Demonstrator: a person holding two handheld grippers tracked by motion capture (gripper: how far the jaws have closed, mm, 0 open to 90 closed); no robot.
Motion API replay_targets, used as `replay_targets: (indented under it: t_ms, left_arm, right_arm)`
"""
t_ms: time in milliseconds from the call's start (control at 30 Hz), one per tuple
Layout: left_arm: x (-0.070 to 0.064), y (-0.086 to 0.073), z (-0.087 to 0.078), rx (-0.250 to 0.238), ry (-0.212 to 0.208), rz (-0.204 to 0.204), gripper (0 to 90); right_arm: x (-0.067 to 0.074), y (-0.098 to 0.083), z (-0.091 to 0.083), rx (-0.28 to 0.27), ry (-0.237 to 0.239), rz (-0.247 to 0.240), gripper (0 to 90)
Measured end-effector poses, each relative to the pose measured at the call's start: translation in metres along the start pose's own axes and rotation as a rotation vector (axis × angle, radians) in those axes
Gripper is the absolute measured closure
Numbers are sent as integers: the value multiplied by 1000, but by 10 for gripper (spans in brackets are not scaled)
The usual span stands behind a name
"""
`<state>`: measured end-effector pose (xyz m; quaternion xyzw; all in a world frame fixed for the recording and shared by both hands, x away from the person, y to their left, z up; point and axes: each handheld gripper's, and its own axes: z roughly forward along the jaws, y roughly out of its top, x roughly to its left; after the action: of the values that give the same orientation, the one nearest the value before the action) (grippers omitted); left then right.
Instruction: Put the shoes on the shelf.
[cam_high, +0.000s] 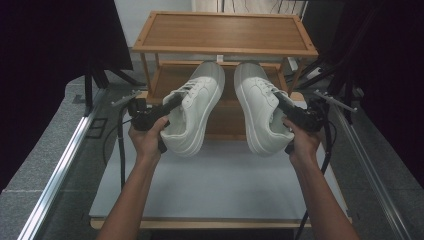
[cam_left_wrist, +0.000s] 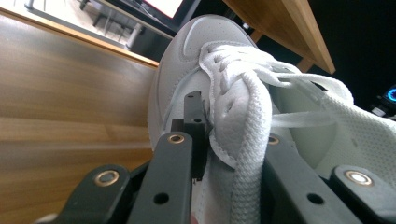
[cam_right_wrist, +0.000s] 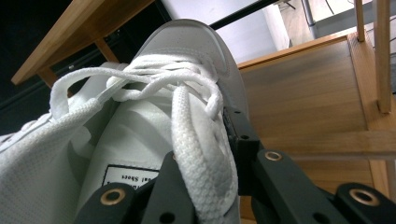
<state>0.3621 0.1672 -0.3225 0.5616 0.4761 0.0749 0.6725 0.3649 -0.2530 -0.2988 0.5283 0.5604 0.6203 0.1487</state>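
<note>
— While both shoes hang above the table (cam_high: 220, 185), what grips the left shoe (cam_high: 194, 112)?
— The left gripper (cam_high: 172, 104), clamped on its side by the laces.
— The right shoe (cam_high: 260, 110)?
— The right gripper (cam_high: 282, 104) pinches it likewise; its tongue label (cam_right_wrist: 130, 176) reads "Shoes".

"…al Shoes" on tongue label (cam_right_wrist: 128, 176)
</note>
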Motion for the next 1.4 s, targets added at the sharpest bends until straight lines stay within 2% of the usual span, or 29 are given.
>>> replay_targets:
  t_ms: [267, 433, 933, 1400]
  left_arm:
    - [-2, 6, 12, 12, 18, 23, 816]
    - [1, 8, 18, 26, 22, 19, 816]
    - [3, 14, 34, 30, 52, 6, 815]
    - [1, 23, 50, 33, 98, 17, 813]
  right_arm:
    - [5, 8, 11, 0, -17, -13, 819]
    - [6, 13, 20, 9, -39, -45, 819]
    - [3, 16, 37, 16, -77, -36, 816]
    - [3, 25, 51, 28, -117, -32, 813]
